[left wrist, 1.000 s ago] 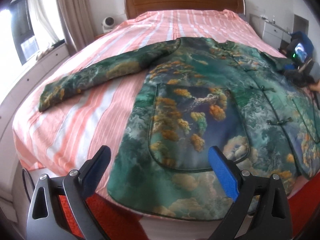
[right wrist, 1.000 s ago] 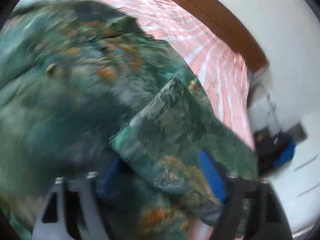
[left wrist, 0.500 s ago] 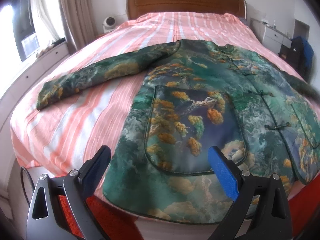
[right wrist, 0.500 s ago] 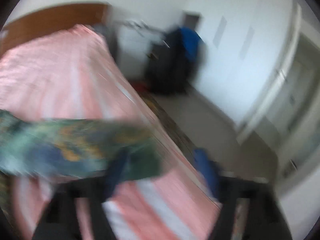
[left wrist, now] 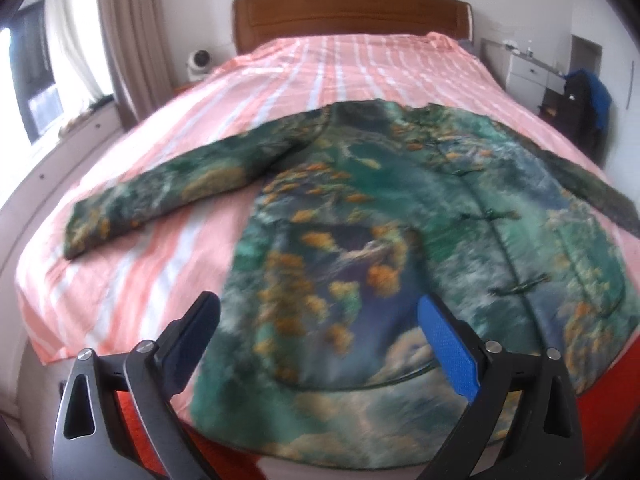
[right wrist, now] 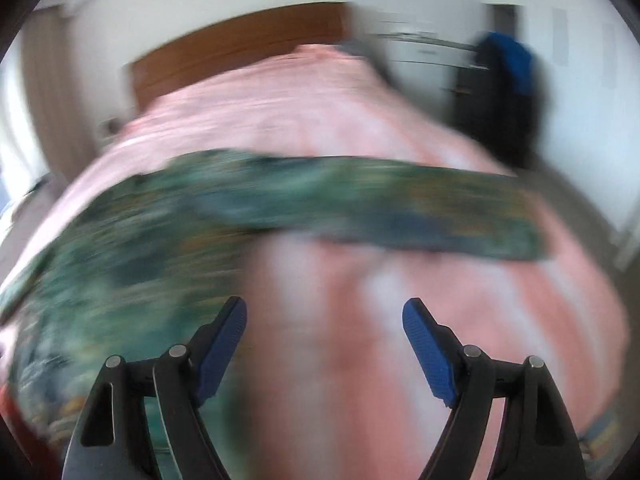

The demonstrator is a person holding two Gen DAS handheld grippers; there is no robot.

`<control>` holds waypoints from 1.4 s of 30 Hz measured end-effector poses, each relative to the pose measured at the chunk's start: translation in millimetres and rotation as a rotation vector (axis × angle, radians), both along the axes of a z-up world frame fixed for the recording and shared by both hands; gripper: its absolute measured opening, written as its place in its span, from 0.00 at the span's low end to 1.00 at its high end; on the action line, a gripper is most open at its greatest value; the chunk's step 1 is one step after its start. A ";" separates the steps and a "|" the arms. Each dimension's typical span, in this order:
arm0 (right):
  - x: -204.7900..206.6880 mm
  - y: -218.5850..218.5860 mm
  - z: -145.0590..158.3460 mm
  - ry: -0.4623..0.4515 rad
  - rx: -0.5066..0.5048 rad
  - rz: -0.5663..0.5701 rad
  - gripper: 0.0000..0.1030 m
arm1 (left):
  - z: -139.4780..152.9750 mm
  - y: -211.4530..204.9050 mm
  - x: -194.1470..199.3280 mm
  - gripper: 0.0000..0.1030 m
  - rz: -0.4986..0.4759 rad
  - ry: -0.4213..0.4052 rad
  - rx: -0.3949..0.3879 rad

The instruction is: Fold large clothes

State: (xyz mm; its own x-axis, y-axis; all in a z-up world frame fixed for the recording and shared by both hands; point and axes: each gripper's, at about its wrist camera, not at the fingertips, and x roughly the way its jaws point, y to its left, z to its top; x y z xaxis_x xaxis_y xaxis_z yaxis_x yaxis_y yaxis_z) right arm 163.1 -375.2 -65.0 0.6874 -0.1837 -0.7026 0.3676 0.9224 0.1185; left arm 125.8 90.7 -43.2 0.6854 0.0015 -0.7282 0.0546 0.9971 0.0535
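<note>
The green printed jacket (left wrist: pixel 400 248) lies spread front-up on the striped bedspread (left wrist: pixel 320 64), both sleeves stretched outward. My left gripper (left wrist: pixel 318 344) hovers wide open over the hem, and the right gripper (right wrist: pixel 324 344) is empty too, jaws apart. For a clean fold I'd pinch the right sleeve (right wrist: pixel 400 208) near its cuff and carry it flat across the chest.

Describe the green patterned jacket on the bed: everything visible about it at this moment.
The jacket lies face up, spread flat on the pink striped bedspread, hem at the near edge of the bed. Its fabric looks smooth and slightly shiny, printed in green, blue and orange like a landscape. Knot-style fastenings run down the closed front, and a rounded patch pocket sits on each front panel. Both sleeves are stretched out sideways, one in the left wrist view, the other in the right. Neither gripper touches it.
</note>
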 end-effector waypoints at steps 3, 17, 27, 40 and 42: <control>12.6 76.7 -2.2 -0.036 0.025 0.160 0.79 | -9.8 -12.0 15.1 0.99 -0.039 0.042 -0.027; 40.2 169.9 -59.3 0.121 -0.032 0.218 0.84 | -76.5 -23.6 18.0 1.00 -0.053 0.087 0.021; 157.0 99.3 -82.3 0.213 -0.049 0.121 1.00 | -80.3 -26.3 15.4 1.00 -0.087 0.045 0.076; 153.1 93.7 -95.8 0.176 -0.016 0.120 1.00 | -81.4 -26.9 13.1 1.00 -0.081 0.035 0.077; 153.2 92.6 -96.1 0.176 -0.014 0.121 1.00 | -82.2 -27.4 14.8 1.00 -0.079 0.031 0.080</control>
